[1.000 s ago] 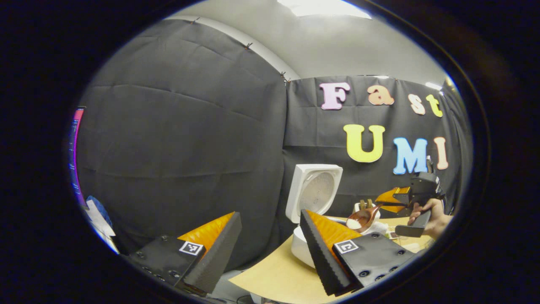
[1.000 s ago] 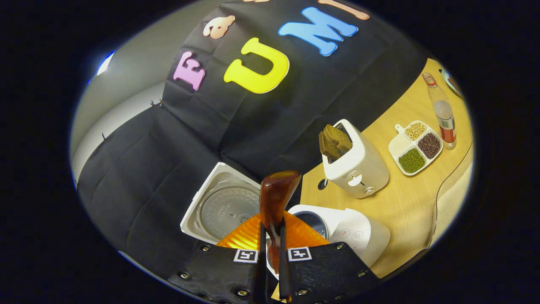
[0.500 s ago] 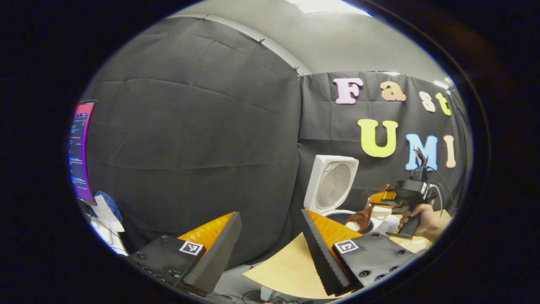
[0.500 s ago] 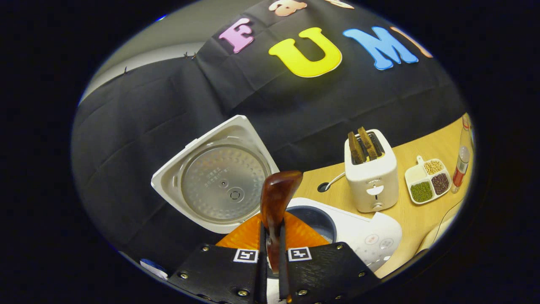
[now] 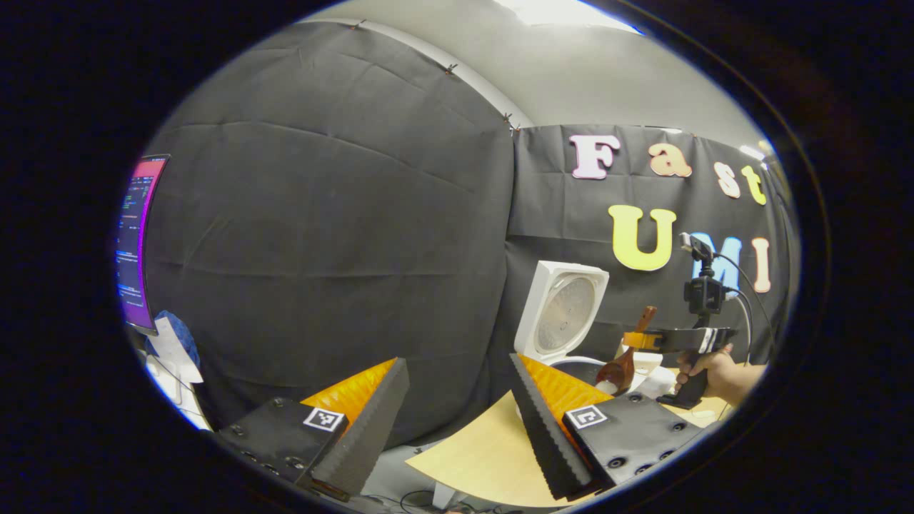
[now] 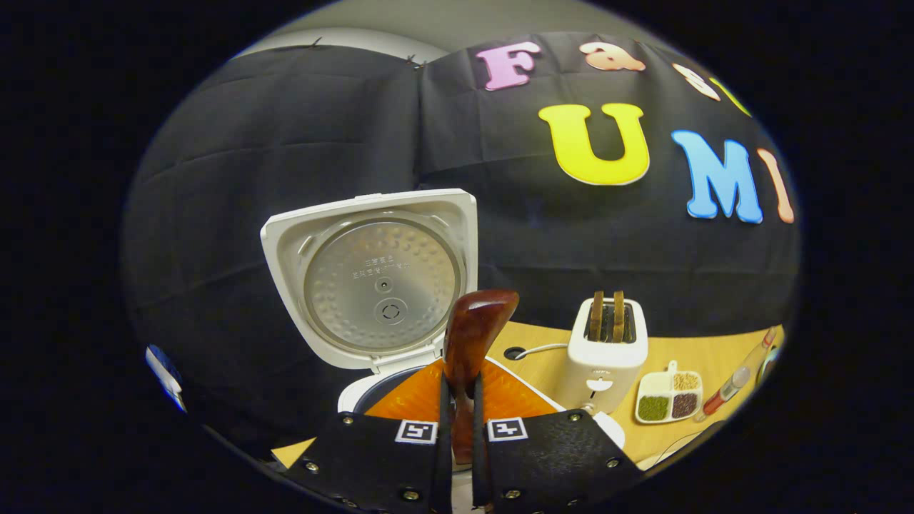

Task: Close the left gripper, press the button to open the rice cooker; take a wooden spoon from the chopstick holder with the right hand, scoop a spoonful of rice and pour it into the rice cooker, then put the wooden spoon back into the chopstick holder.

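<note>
The right gripper (image 6: pixel 458 421) had its jaws clamped on the handle of the wooden spoon (image 6: pixel 471 335), and in the left gripper view that spoon (image 5: pixel 620 368) hung bowl-down over the open pot of the rice cooker (image 5: pixel 560 318), pale rice at its low edge; the lid (image 6: pixel 375 275) stood upright behind the pot. The left gripper (image 5: pixel 457 407) hovered well off to the side with its jaws wide apart, holding nothing; to pour well, I judged, the spoon should keep tipping slowly above the middle of the pot, clear of the rim and lid, the grip firm, until the bowl was empty; whether any rice had yet fallen could not be told.
</note>
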The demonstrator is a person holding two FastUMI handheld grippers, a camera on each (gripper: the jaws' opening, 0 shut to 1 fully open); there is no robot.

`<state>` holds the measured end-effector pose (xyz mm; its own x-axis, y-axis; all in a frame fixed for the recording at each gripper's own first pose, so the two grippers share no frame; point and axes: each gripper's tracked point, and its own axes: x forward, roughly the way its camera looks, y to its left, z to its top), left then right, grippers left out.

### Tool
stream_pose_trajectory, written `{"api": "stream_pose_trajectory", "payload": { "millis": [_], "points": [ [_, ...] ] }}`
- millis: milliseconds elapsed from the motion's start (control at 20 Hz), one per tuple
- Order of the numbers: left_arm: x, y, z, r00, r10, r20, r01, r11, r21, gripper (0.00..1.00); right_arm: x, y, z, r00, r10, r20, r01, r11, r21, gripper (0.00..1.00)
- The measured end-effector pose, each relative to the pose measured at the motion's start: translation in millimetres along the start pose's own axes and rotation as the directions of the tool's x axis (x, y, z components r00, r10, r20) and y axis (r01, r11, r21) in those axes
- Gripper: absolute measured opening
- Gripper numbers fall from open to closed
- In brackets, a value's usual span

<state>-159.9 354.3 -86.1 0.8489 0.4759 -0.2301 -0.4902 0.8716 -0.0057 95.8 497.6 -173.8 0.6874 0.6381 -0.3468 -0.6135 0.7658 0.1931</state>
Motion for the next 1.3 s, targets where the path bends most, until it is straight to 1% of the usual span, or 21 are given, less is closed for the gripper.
{"api": "stream_pose_trajectory", "payload": {
  "millis": [100, 250, 400, 500, 550, 600, 700, 800, 850, 950, 1050, 1100, 1150, 1200, 1300],
  "points": [
    [0.7, -1.9, 2.5, 1.0, -0.004, 0.003, 0.004, 1.0, -0.004, 0.97, -4.0, 3.1, 10.4, 1.0, -0.007, 0.026, 0.01, 0.993, -0.117, 0.11],
    [3.1, -4.1, 2.0, 1.0, -0.007, 0.004, 0.007, 1.0, -0.008, 0.97, -0.3, 4.6, 13.2, 0.998, -0.01, 0.057, 0.025, 0.965, -0.262, 0.11],
    [4.2, -4.7, 3.0, 1.0, -0.002, 0.008, 0.002, 1.0, -0.007, 0.97, -4.1, 2.5, 18.5, 0.997, -0.019, 0.079, 0.045, 0.94, -0.337, 0.11],
    [4.1, -6.6, 6.4, 1.0, -0.002, 0.014, 0.002, 1.0, -0.005, 0.97, -4.9, 3.3, 18.9, 0.997, -0.014, 0.078, 0.039, 0.942, -0.332, 0.11],
    [3.2, -7.0, 6.8, 1.0, -0.002, 0.016, 0.002, 1.0, -0.004, 0.94, -4.8, 4.7, 18.0, 0.997, -0.003, 0.072, 0.025, 0.953, -0.303, 0.11],
    [3.2, -7.4, 8.4, 1.0, -0.003, 0.017, 0.003, 1.0, -0.006, 0.97, -4.0, 5.1, 17.3, 0.998, 0.005, 0.065, 0.011, 0.966, -0.257, 0.11],
    [1.7, -9.0, 11.9, 1.0, -0.005, 0.019, 0.006, 1.0, -0.008, 0.96, -4.9, 4.2, 19.2, 0.999, 0.013, 0.051, -0.007, 0.992, -0.125, 0.11],
    [-0.1, -11.2, 17.6, 1.0, -0.006, 0.031, 0.006, 1.0, 0.005, 0.97, -10.9, -8.3, 25.0, 0.999, -0.004, 0.036, 0.003, 1.0, 0.023, 0.12],
    [0.1, -11.5, 19.2, 0.999, -0.007, 0.041, 0.007, 1.0, 0.015, 0.97, -12.8, -12.6, 27.7, 0.999, -0.01, 0.034, 0.006, 0.995, 0.102, 0.12],
    [1.2, -16.1, 24.6, 0.998, -0.012, 0.055, 0.011, 1.0, 0.017, 0.97, -17.5, -21.3, 30.6, 0.999, -0.017, 0.032, 0.009, 0.972, 0.235, 0.12],
    [2.4, -24.4, 29.3, 0.998, -0.027, 0.064, 0.027, 1.0, 0.004, 0.96, -24.3, -29.6, 35.1, 0.999, -0.015, 0.036, 0.0, 0.929, 0.369, 0.12],
    [3.7, -27.7, 30.9, 0.997, -0.033, 0.072, 0.033, 0.999, 0.003, 0.97, -28.9, -34.5, 36.8, 0.999, -0.012, 0.035, -0.004, 0.909, 0.416, 0.11],
    [4.7, -32.1, 33.7, 0.996, -0.04, 0.077, 0.039, 0.999, 0.007, 0.97, -34.9, -40.2, 40.0, 0.999, -0.013, 0.036, -0.005, 0.892, 0.453, 0.11],
    [4.4, -36.0, 37.3, 0.995, -0.048, 0.082, 0.048, 0.999, 0.011, 0.99, -41.8, -48.3, 44.1, 0.999, -0.018, 0.043, -0.005, 0.879, 0.477, 0.11],
    [2.9, -49.8, 47.9, 0.993, -0.072, 0.092, 0.071, 0.997, 0.019, 0.99, -55.9, -61.7, 49.8, 0.998, -0.027, 0.058, -0.006, 0.864, 0.504, 0.11]
  ]
}}
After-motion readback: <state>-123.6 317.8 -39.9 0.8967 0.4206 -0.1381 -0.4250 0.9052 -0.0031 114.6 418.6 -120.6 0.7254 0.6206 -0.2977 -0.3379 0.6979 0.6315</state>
